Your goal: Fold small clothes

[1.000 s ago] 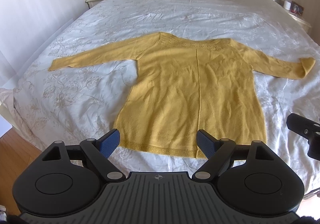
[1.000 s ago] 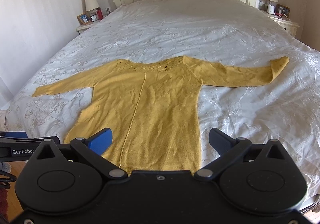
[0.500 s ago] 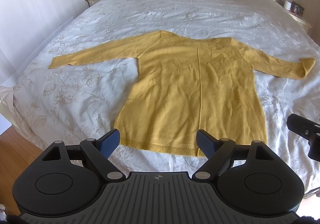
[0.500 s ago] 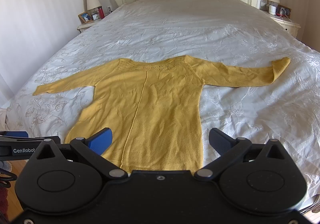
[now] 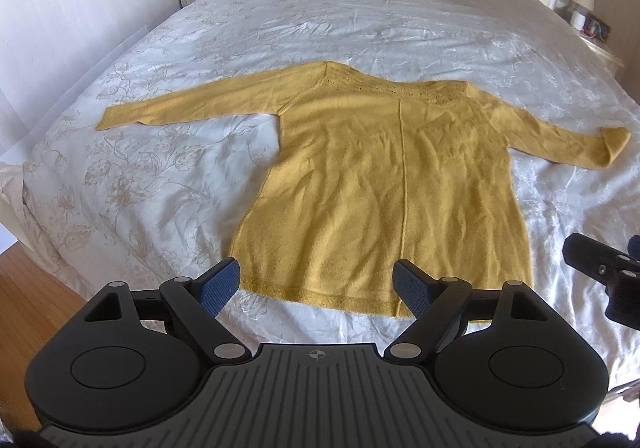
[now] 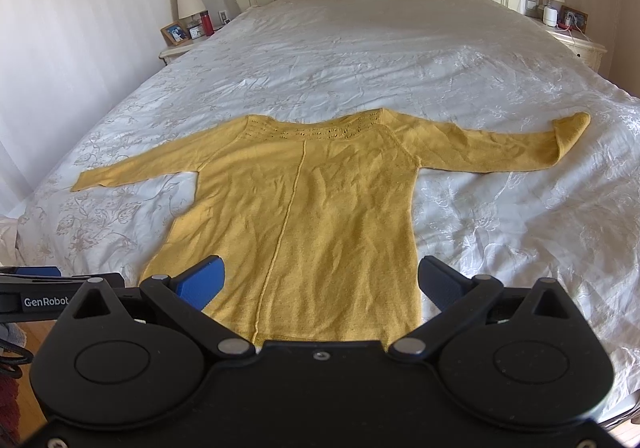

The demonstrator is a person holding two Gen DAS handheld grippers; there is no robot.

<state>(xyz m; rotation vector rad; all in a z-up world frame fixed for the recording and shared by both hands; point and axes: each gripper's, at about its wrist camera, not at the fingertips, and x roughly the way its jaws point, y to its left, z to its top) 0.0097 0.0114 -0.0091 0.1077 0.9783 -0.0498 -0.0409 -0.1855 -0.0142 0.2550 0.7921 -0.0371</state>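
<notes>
One yellow sweater (image 5: 384, 187) on one bed (image 5: 280, 19).

Yellow sweater (image 5: 384, 191), flat on bed, sleeves outspread

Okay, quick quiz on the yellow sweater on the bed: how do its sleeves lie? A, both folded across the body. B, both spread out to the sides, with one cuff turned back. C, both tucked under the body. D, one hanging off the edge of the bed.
B: the yellow sweater lies flat on the bed, sleeves stretched out sideways, and the cuff at the right of the view is folded back.
</notes>
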